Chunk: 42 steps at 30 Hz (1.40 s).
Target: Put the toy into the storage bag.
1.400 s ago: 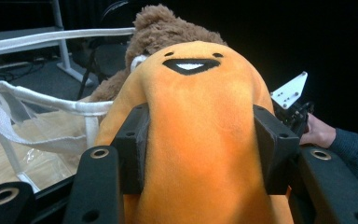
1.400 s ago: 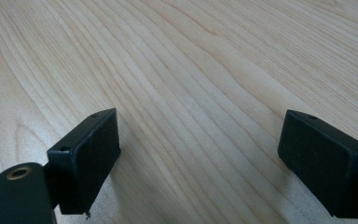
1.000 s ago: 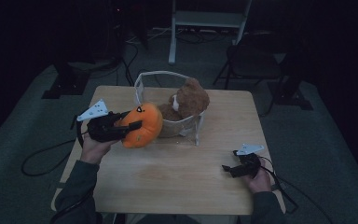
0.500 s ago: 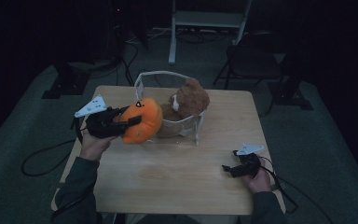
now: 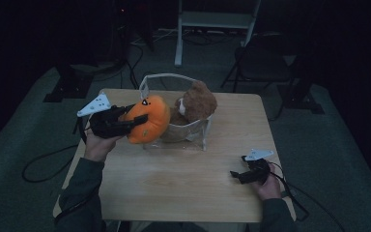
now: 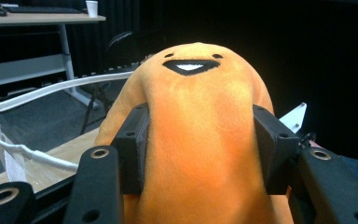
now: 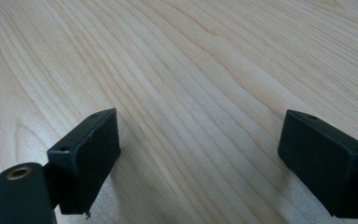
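An orange plush toy (image 5: 147, 119) with a smiling black mouth is held in the air by my left gripper (image 5: 125, 120), just left of the mesh basket's (image 5: 193, 131) rim. In the left gripper view both pads squeeze the orange plush (image 6: 200, 135) at its sides, and the white basket rim (image 6: 37, 93) curves off to the left. A brown plush toy (image 5: 197, 101) sits inside the basket. My right gripper (image 5: 236, 175) rests low over the table (image 5: 174, 183) near its front right corner, its jaws (image 7: 200, 158) wide apart above bare wood.
The wooden table stands on a dark floor with cables and stand feet around it. A folding chair (image 5: 261, 63) and a white frame (image 5: 212, 19) are behind the table. The near half of the tabletop is bare wood.
My left gripper has carried the orange plush upward and a little toward the basket rim. The right gripper has stayed where it was.
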Each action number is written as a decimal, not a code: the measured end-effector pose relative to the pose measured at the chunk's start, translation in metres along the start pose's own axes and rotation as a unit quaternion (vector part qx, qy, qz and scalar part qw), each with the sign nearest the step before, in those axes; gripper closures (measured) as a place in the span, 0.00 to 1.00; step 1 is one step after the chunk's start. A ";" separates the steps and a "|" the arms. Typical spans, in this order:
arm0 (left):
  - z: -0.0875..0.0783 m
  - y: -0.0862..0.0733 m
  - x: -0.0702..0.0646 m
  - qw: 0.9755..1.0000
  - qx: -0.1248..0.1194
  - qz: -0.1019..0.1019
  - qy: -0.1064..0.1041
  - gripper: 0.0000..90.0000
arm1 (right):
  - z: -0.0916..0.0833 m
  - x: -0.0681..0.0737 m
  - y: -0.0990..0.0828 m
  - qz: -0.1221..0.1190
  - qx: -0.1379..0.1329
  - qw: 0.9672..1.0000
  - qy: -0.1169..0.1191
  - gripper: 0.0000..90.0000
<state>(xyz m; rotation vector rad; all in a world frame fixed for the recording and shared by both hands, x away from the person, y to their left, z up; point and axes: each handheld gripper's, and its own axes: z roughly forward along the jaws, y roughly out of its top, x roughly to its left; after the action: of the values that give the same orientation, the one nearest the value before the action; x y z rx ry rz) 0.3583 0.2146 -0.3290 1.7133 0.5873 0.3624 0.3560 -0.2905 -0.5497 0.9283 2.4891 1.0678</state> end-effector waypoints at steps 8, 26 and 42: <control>0.001 0.006 0.000 1.000 -0.003 0.005 0.001 0.53 | 0.000 0.000 0.000 0.000 0.000 1.000 0.000 0.13; 0.001 0.020 0.003 1.000 -0.012 0.012 0.004 0.53 | 0.000 0.000 0.000 0.000 0.000 1.000 0.000 0.13; 0.010 0.027 0.005 1.000 -0.017 0.012 0.002 0.53 | 0.000 0.000 0.000 0.000 0.000 1.000 0.000 0.13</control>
<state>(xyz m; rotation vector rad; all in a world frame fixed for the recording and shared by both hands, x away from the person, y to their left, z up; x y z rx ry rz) 0.3735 0.2053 -0.3051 1.6875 0.5604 0.3901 0.3560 -0.2905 -0.5497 0.9294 2.4890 1.0677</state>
